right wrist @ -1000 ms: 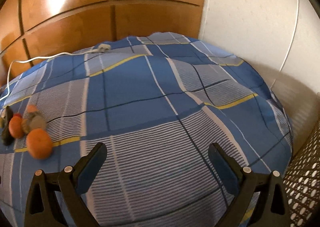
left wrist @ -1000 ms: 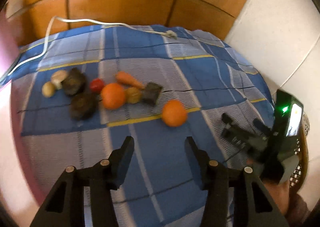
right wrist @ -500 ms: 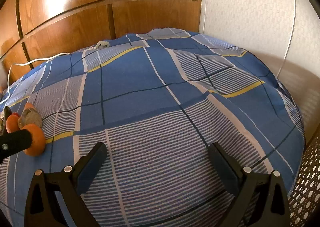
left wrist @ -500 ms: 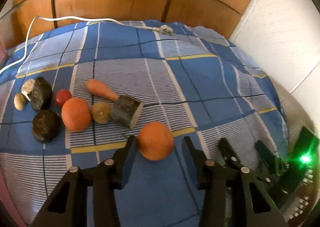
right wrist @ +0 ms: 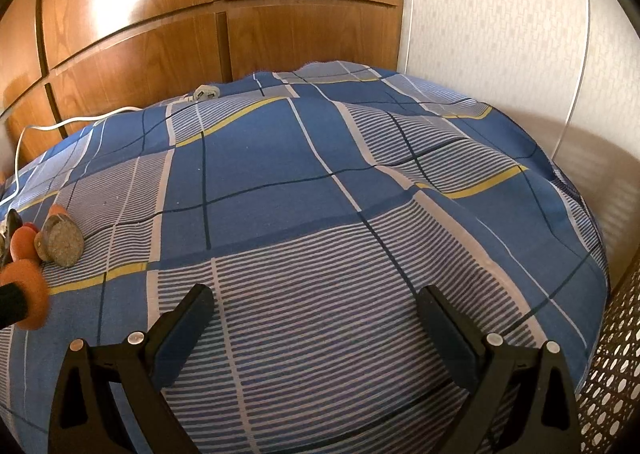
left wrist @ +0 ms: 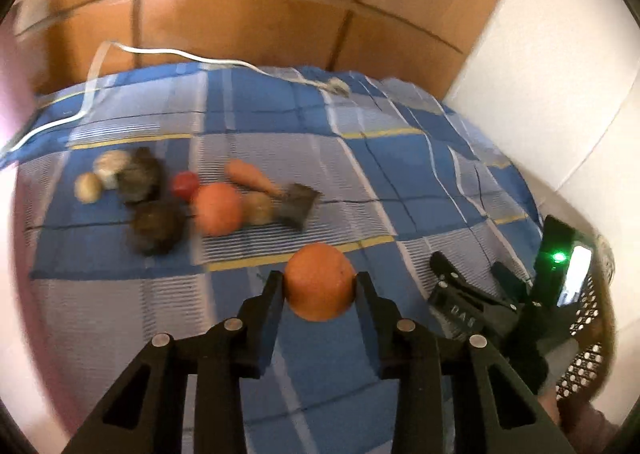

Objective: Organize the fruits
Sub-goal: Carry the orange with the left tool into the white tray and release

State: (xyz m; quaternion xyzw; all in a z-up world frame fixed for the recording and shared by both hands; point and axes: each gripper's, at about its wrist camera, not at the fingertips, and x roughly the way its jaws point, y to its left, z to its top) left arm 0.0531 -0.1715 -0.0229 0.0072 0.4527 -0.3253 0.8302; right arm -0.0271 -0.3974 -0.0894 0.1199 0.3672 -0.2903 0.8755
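I had an orange (left wrist: 319, 286) between the fingers of my left gripper (left wrist: 319, 290), whose jaws were closing with both pads against the fruit's sides, over the blue checked bedspread (left wrist: 400, 158). Beyond it, to the left, the rest lay in a loose cluster on the bed: a second orange (left wrist: 218, 209), a carrot (left wrist: 253, 178), a small red fruit (left wrist: 185, 184), two dark lumpy pieces (left wrist: 154, 225) I could not identify through the blur, and a couple of pale round ones (left wrist: 88, 187). A white cable (left wrist: 168, 52) ran along the far edge by the wooden panels. My right gripper (right wrist: 316, 318) hung over bare bedspread with its jaws wide apart and nothing between them; a perforated basket (right wrist: 612, 354) sat at the right.
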